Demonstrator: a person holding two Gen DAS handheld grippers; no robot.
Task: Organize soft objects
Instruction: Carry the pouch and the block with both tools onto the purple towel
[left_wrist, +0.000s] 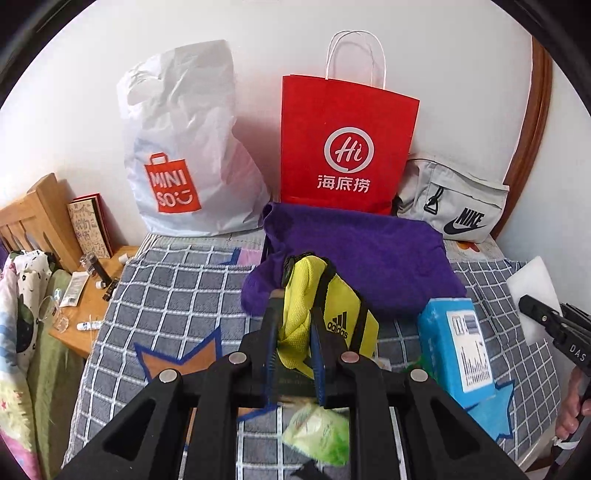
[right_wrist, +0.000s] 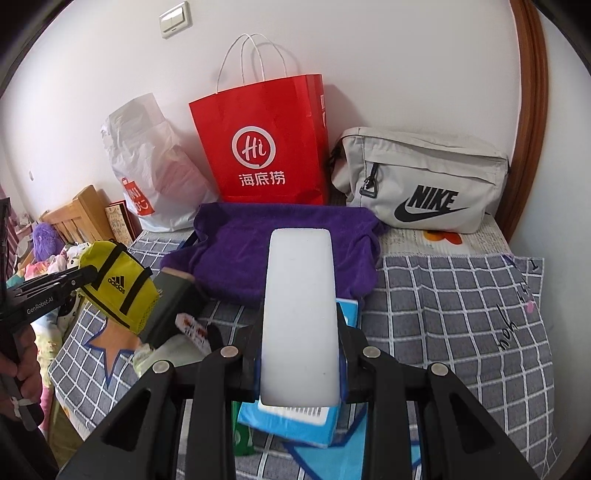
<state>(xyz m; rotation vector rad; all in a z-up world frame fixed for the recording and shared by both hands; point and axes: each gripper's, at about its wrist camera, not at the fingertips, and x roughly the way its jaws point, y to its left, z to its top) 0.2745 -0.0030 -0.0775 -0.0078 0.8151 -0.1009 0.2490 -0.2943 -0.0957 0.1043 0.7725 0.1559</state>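
My left gripper (left_wrist: 293, 325) is shut on a yellow Adidas pouch (left_wrist: 334, 306) and holds it above the checked bed cover; it also shows in the right wrist view (right_wrist: 114, 286). My right gripper (right_wrist: 300, 314) is shut on a white foam block (right_wrist: 300, 306), held above a blue tissue pack (right_wrist: 291, 421). The block shows at the right edge of the left wrist view (left_wrist: 535, 291). A purple towel (left_wrist: 369, 258) lies folded ahead of both grippers, in front of a red paper bag (left_wrist: 347, 144). The towel (right_wrist: 240, 251) and the red bag (right_wrist: 264, 144) also show in the right wrist view.
A white Miniso plastic bag (left_wrist: 188, 158) and a grey Nike bag (right_wrist: 424, 181) lean on the wall beside the red bag. A green wet-wipe pack (left_wrist: 319, 432) and the blue tissue pack (left_wrist: 456, 343) lie on the bed. A wooden bedside table (left_wrist: 92, 295) with small items stands left.
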